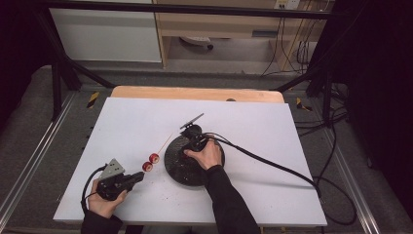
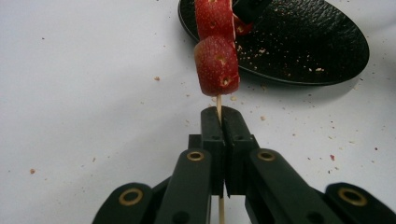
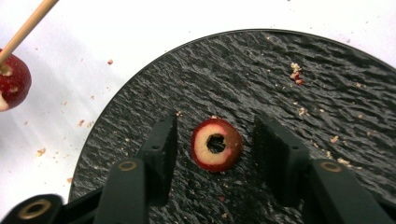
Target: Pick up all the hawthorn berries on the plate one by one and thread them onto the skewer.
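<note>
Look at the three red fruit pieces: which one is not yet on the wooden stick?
The fruit ring lying flat on the black plate, between the open jaws of the right gripper. The other two pieces are threaded on the stick.

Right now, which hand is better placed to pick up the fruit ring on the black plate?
Right: its jaws straddle the fruit ring on the black plate. The left gripper holds the skewer.

Left gripper (image 2: 219, 122) clamped; right gripper (image 3: 212, 140) jaws apart.
</note>
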Action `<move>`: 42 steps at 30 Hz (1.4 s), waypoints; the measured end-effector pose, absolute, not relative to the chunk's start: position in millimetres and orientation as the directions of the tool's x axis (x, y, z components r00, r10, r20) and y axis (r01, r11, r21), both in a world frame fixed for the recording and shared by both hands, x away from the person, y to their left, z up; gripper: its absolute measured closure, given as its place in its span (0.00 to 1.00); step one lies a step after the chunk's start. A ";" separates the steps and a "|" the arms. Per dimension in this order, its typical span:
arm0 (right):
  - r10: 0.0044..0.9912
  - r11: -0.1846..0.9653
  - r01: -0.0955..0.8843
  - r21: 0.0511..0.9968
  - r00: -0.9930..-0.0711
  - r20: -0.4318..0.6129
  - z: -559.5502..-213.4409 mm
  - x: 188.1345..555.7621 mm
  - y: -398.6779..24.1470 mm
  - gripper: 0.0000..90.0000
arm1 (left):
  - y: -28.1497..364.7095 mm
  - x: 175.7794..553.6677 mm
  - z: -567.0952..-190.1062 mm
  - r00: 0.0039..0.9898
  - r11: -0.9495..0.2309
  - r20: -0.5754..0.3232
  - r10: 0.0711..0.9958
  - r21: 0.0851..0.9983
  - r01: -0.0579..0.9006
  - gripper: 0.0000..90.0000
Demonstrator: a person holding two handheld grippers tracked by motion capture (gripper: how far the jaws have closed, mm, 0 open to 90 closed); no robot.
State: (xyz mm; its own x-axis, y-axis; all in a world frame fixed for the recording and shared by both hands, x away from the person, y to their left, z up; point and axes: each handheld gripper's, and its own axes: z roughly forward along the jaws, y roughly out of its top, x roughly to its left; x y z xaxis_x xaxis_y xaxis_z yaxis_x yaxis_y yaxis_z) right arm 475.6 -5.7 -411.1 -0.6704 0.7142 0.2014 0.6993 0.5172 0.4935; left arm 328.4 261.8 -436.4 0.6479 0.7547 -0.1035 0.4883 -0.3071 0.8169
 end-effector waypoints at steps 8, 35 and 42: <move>0.724 0.507 0.721 0.472 -0.654 0.220 -415.6 476.6 -4.3 0.63 | 261.7 328.1 -436.2 0.648 -0.306 -0.103 0.755 0.818 0.488 0.98; 0.735 0.507 0.724 0.469 -0.647 0.204 -411.7 473.8 -6.0 0.69 | 260.4 326.5 -435.0 0.652 -0.309 -0.096 0.752 0.822 0.478 0.98; 0.737 0.501 0.719 0.482 -0.647 0.199 -401.1 469.3 -11.2 0.70 | 259.0 325.7 -434.5 0.656 -0.313 -0.092 0.749 0.823 0.474 0.98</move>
